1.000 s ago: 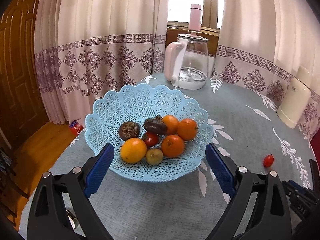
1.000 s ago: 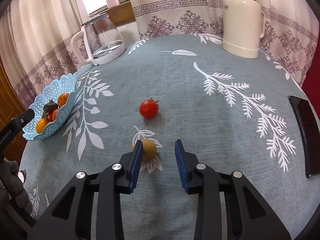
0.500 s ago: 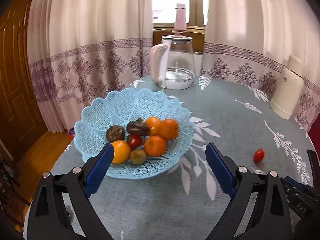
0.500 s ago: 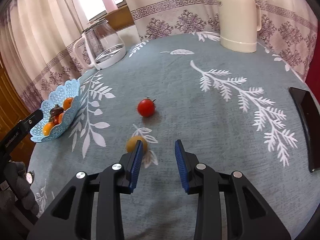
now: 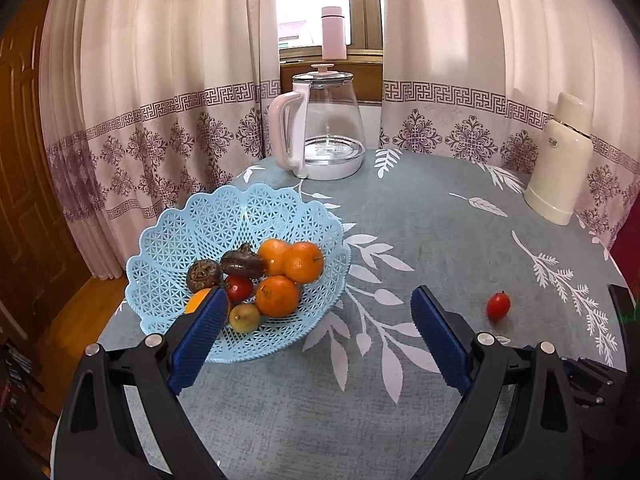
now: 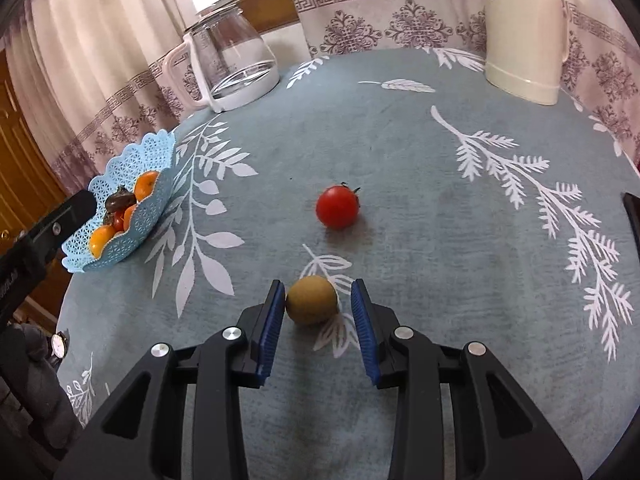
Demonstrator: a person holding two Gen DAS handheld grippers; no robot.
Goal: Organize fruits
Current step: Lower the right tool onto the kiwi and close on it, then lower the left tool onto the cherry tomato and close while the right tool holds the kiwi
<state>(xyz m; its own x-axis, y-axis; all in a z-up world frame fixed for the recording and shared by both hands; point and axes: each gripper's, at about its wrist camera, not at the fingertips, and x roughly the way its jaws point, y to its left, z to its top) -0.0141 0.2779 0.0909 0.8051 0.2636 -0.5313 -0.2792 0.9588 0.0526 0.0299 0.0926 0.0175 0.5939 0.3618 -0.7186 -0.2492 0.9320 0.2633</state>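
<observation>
A light blue lattice basket point(image 5: 192, 232) point(image 6: 156, 156) on the grey leaf-pattern cloth holds oranges point(image 5: 302, 262), a tomato point(image 5: 239, 288), a kiwi point(image 5: 245, 317) and dark brown fruits point(image 5: 242, 263). My left gripper point(image 5: 318, 326) hangs wide open in front of it, holding nothing. A loose red tomato point(image 6: 337, 206) point(image 5: 498, 306) lies mid-table. A brownish-green kiwi point(image 6: 312, 300) rests on the cloth between the blue pads of my right gripper point(image 6: 319, 306). The left pad point(image 6: 274, 316) touches or nearly touches it; a gap remains at the right pad point(image 6: 362, 316).
A glass kettle point(image 5: 322, 128) point(image 6: 230, 60) with a pink handle stands at the table's far edge. A cream thermos point(image 5: 560, 160) point(image 6: 524, 32) stands far right. A dark flat device point(image 6: 634, 216) lies at the right edge. Curtains hang behind, a wooden door at left.
My right gripper has shifted left and forward so the kiwi now sits between its pads instead of by the left one. The left gripper has swung right, leaving the basket further left.
</observation>
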